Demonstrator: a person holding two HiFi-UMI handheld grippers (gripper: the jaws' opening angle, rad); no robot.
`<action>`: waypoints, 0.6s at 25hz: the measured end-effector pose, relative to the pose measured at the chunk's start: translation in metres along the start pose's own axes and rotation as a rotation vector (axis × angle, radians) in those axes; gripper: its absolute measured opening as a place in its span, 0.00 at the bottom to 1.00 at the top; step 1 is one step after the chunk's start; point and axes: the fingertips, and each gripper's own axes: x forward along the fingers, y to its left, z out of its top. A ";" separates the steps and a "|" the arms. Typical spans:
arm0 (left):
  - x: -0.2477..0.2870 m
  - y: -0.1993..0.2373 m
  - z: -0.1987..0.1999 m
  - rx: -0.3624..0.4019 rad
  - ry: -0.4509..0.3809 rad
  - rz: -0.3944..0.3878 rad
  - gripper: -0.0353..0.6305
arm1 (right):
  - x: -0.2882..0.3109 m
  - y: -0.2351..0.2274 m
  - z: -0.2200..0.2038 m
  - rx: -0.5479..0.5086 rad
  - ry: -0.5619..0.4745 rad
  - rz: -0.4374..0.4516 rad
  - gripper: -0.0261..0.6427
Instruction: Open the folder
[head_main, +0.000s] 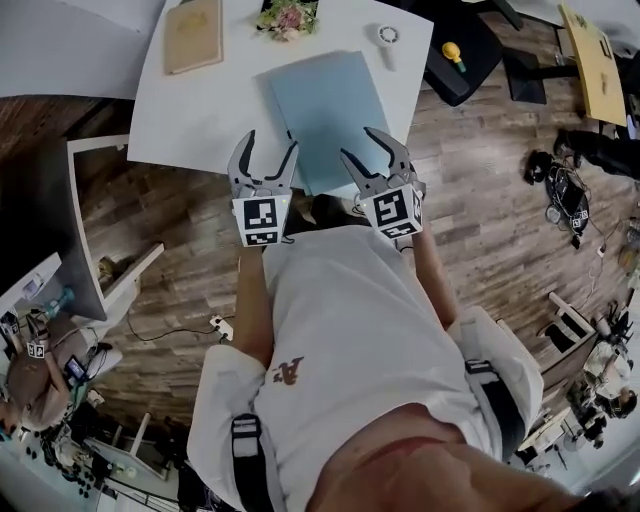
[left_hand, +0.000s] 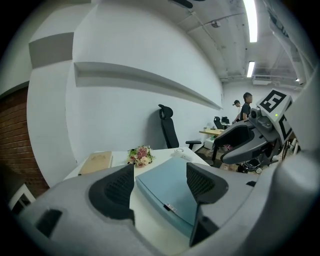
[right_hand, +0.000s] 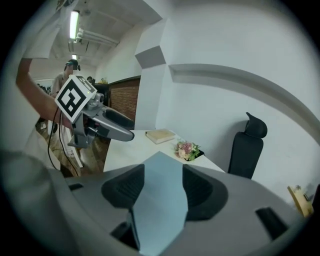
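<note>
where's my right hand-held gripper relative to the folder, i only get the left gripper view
Observer: The head view puts the right hand-held gripper above the near right edge of the closed folder.
Operator: shut on it
Observer: No. The right gripper view shows its jaws wide apart, with the folder seen between them but not clamped.
</note>
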 end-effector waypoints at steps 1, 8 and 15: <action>0.000 0.000 -0.005 -0.003 0.009 0.003 0.56 | 0.002 0.005 -0.002 -0.011 0.006 0.013 0.40; -0.005 -0.004 -0.047 -0.039 0.075 0.009 0.56 | 0.013 0.047 -0.029 -0.141 0.079 0.134 0.41; -0.004 -0.010 -0.080 -0.084 0.126 0.001 0.56 | 0.022 0.089 -0.052 -0.235 0.119 0.267 0.40</action>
